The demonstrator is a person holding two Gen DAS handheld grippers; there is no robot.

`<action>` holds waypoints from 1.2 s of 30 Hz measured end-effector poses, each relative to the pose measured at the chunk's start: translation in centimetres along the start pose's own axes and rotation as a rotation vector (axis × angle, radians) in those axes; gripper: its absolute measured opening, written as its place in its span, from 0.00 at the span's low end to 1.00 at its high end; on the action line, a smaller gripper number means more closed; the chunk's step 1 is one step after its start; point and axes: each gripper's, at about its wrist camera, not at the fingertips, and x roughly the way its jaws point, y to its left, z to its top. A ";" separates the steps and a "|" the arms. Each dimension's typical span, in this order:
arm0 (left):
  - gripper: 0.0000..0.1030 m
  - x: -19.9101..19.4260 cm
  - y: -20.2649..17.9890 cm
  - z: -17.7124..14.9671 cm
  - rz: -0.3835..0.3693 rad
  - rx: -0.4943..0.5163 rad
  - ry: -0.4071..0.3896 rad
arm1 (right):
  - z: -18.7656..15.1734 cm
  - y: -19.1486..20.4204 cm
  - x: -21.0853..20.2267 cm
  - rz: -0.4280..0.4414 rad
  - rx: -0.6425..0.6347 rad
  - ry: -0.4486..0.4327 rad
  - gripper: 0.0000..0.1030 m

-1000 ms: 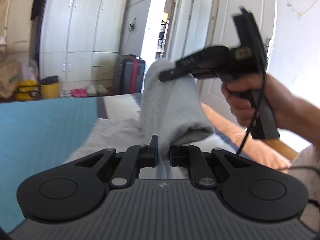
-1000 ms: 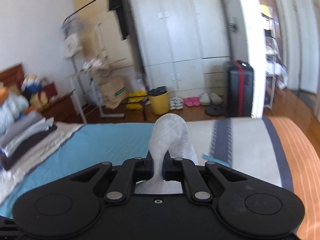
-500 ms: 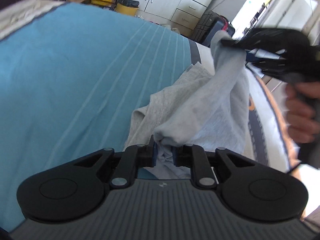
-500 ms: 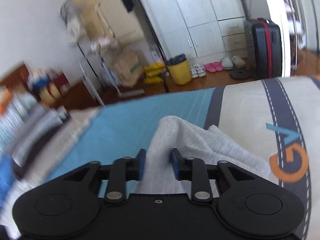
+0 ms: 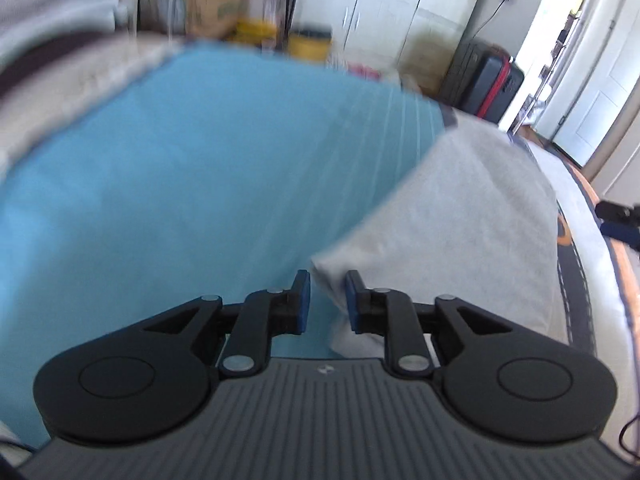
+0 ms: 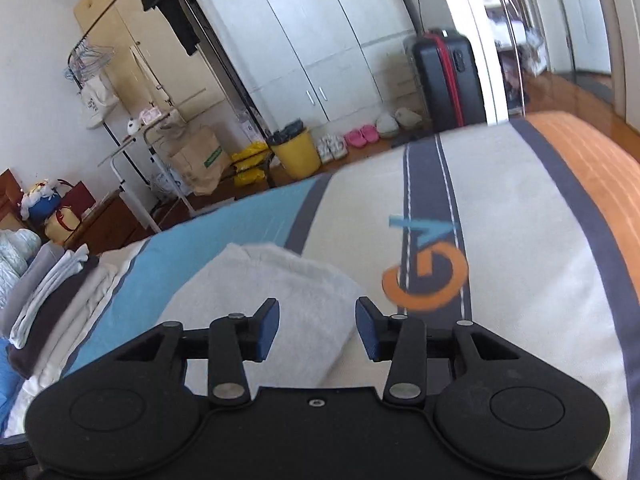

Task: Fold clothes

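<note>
A light grey garment point(image 5: 460, 232) lies folded flat on the bed, partly on the blue part of the bedspread point(image 5: 180, 200). My left gripper point(image 5: 326, 304) hovers at its near corner, jaws a little apart. The cloth edge sits by the right pad and blue cover shows through the gap. In the right wrist view the same garment point(image 6: 280, 292) lies under and ahead of my right gripper point(image 6: 316, 328). Its jaws are opening and no cloth is pressed between the pads. A fingertip point(image 5: 620, 232) of the right gripper shows at the far right edge of the left wrist view.
A stack of folded clothes point(image 6: 44, 300) sits at the left side of the bed. The cream and orange bedspread point(image 6: 520, 240) stretches right. Beyond the bed stand a yellow bin point(image 6: 296, 152), a dark suitcase point(image 6: 444, 76), a clothes rack point(image 6: 120, 128) and white wardrobes point(image 6: 320, 40).
The garment, held up between both grippers before, now lies flat on the bed. Both sets of jaws have let go and widened. The left gripper has swung down towards the blue cover.
</note>
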 end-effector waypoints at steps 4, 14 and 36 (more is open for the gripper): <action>0.18 -0.5 -1.0 2.7 -0.151 0.064 0.001 | 0.0 1.4 1.5 0.036 -0.081 -0.018 0.46; 0.14 9.2 0.2 3.3 -0.403 -0.092 0.227 | -2.9 8.2 6.6 0.011 -0.485 -0.022 0.46; 0.41 9.0 6.3 4.1 -0.453 -0.271 0.345 | 0.4 -1.5 6.1 -0.299 -0.020 0.041 0.70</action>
